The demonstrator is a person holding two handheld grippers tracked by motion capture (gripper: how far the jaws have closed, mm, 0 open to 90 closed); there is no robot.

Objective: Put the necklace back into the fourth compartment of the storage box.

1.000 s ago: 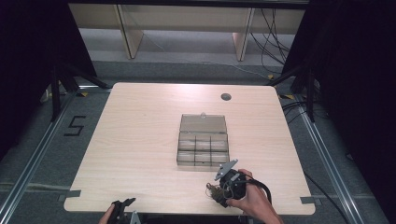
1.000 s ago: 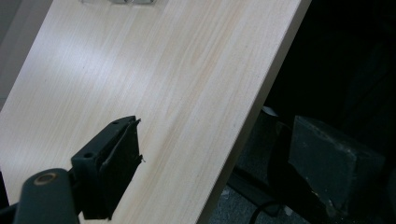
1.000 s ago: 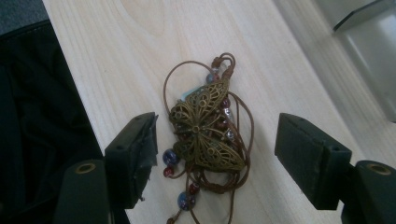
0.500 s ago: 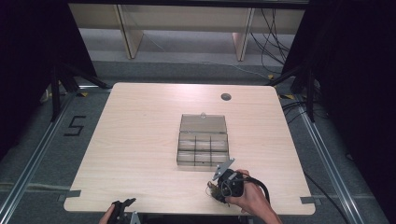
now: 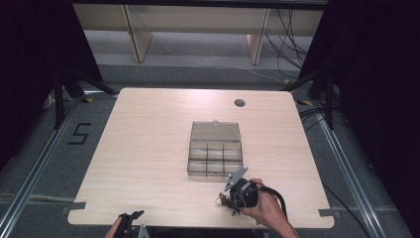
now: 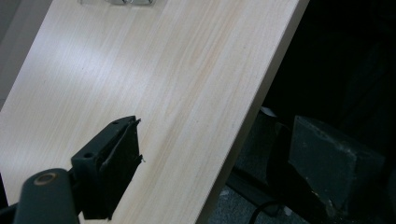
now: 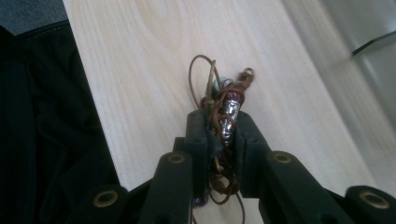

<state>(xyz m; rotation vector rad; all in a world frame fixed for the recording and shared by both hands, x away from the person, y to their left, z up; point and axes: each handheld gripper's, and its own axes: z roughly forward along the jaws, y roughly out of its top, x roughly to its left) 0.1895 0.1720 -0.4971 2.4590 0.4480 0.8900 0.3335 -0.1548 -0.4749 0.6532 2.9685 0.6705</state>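
right claw (image 7: 223, 128) jaws just closed, now pinching cord bracelet (image 7: 224, 100) | left claw (image 6: 122, 149) pressed together, unmoved

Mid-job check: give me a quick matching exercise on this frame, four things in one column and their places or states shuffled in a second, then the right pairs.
Things:
1. right gripper
2. left gripper
3. compartment box
4. cable hole

States or places:
A. lid open, at the middle of the table
B. jaws together with nothing between them, at the near table edge
C. round and dark, near the far edge of the table
D. jaws clamped on a tangled cord bracelet with metal beads

Pairs: 1-D, 2-B, 3-A, 4-C
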